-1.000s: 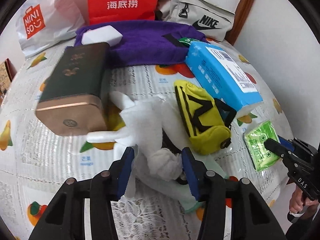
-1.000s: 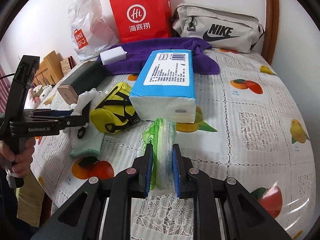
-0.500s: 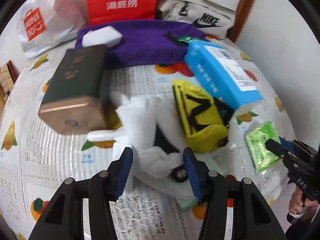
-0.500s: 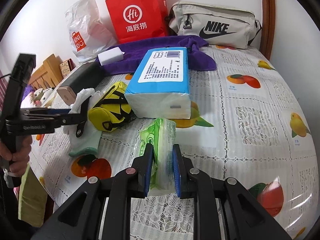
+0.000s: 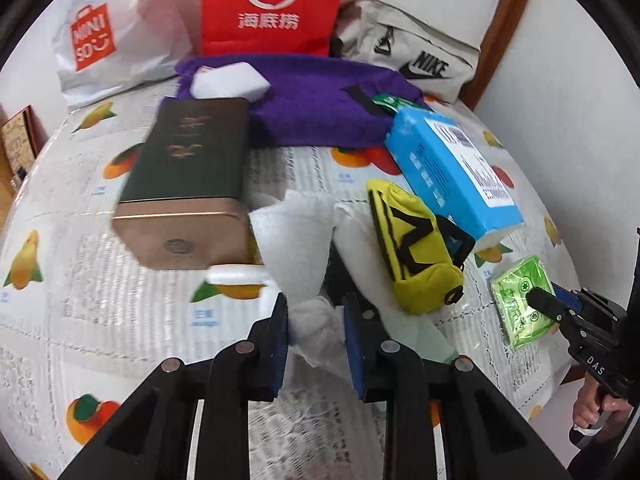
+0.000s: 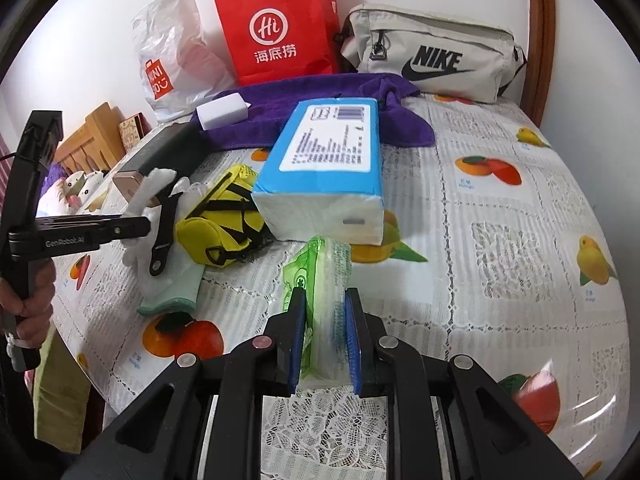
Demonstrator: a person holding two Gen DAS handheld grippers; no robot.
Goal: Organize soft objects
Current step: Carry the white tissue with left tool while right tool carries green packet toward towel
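Fuzzy purple cloth (image 6: 320,104), glossy plastic table cover (image 6: 500,240), knitted white glove (image 5: 304,248).

Both grippers are built of black plastic. The left gripper (image 5: 316,330) and right gripper (image 6: 325,328) are fitted with blue pads and silver screws. White lettering is printed on their sides.

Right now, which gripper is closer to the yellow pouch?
Left. The left gripper is just beside the yellow pouch, closed on a white glove. The right gripper is farther off, clamping the green tissue pack.
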